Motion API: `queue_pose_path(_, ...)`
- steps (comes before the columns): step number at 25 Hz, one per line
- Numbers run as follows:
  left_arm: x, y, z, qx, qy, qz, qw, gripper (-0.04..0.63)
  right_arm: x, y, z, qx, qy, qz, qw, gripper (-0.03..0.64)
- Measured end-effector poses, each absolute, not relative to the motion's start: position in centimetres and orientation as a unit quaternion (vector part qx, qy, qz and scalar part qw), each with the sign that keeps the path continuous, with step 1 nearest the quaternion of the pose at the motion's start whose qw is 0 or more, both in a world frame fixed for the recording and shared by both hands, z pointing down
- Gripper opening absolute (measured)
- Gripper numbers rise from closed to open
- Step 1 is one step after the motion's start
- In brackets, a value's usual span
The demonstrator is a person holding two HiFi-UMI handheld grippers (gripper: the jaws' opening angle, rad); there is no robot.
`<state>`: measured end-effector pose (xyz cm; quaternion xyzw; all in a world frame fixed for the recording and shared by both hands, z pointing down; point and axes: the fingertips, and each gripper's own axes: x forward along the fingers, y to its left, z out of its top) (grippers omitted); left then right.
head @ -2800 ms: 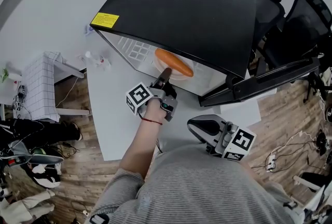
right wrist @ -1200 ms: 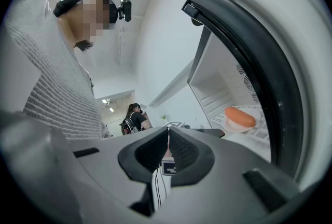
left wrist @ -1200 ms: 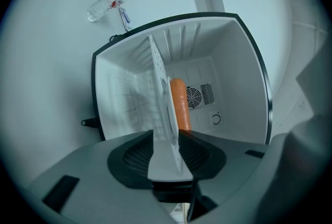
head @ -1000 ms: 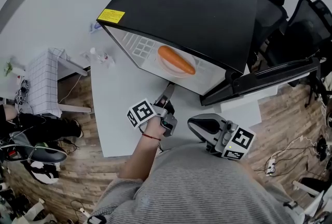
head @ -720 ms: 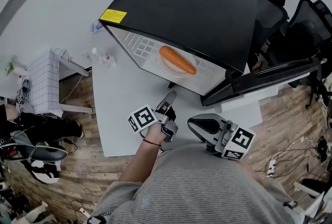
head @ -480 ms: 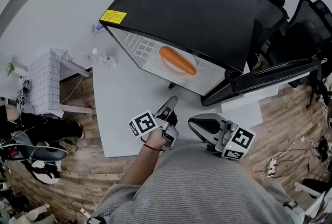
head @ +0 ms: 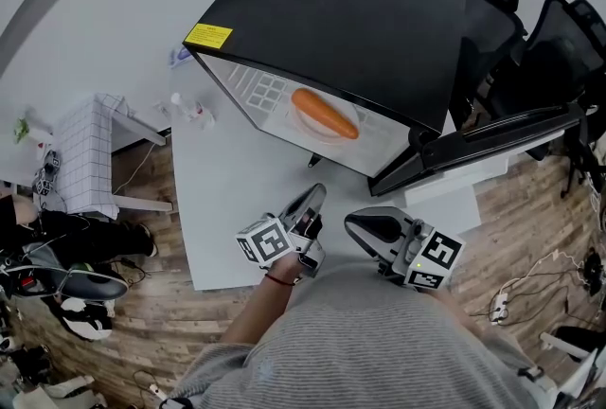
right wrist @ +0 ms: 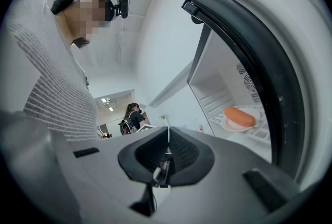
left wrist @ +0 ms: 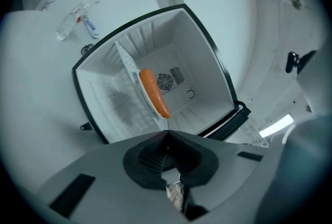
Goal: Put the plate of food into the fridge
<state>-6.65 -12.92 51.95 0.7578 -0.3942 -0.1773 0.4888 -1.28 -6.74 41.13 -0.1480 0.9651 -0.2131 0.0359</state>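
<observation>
A white plate (head: pixel 317 126) with a long orange piece of food (head: pixel 325 113) rests on the wire shelf inside the open black fridge (head: pixel 350 28). My left gripper (head: pixel 315 192) is over the white table, well back from the fridge mouth, shut and holding nothing. In the left gripper view the food (left wrist: pixel 153 92) lies beyond the closed jaws of the left gripper (left wrist: pixel 166 132). My right gripper (head: pixel 355 222) is shut and empty near the person's torso. In the right gripper view the plate (right wrist: pixel 234 125) and food (right wrist: pixel 239 116) show past the fridge door (right wrist: pixel 244 36).
The fridge door (head: pixel 483 147) stands swung out to the right. A small clear bottle (head: pixel 185 106) lies on the white table (head: pixel 227 199) left of the fridge. A white gridded stand (head: pixel 83 156) sits at the far left. Black office chairs (head: pixel 530 38) stand behind.
My left gripper has pulled back from the fridge mouth toward the person, and its jaws have closed. The plate of food stays on the shelf. The right gripper has not moved.
</observation>
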Motion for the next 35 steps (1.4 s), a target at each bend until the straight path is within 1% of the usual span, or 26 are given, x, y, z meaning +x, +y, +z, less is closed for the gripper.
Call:
queue_pose_path(3,-6.1,-12.5,50.5,0.803,-0.389,-0.157,0.423,0.011,-1.3,-6.8,41.5,-0.150,0.965,-0.212,0.032,0.014)
queue_pose_path(7,-5.4,-11.8,49.5,0.842,-0.386,-0.125,0.355,0.011,-1.3,-6.8,41.9,-0.152,0.965,-0.212,0.027,0.014)
queue_pose_path(13,-4.4,-10.3,48.5,0.888,-0.396,-0.056,0.226,0.011,-1.3,-6.6,42.5,-0.154,0.965,-0.209,0.019,0.014)
queue_pose_path(16,-3.7,-9.6,48.0,0.903,-0.389,-0.030,0.182,0.011,-1.3,-6.4,42.7,-0.154,0.966,-0.207,0.015,0.014)
queue_pose_path(24,-3.1,-8.9,47.9,0.910,-0.380,-0.017,0.164,0.011,-1.7,-6.1,42.5,-0.151,0.969,-0.194,0.011,0.014)
queue_pose_path(35,-3.3,-9.0,48.2,0.911,-0.377,-0.015,0.168,0.011,-1.8,-6.0,42.9,-0.160,0.972,-0.173,-0.013,0.012)
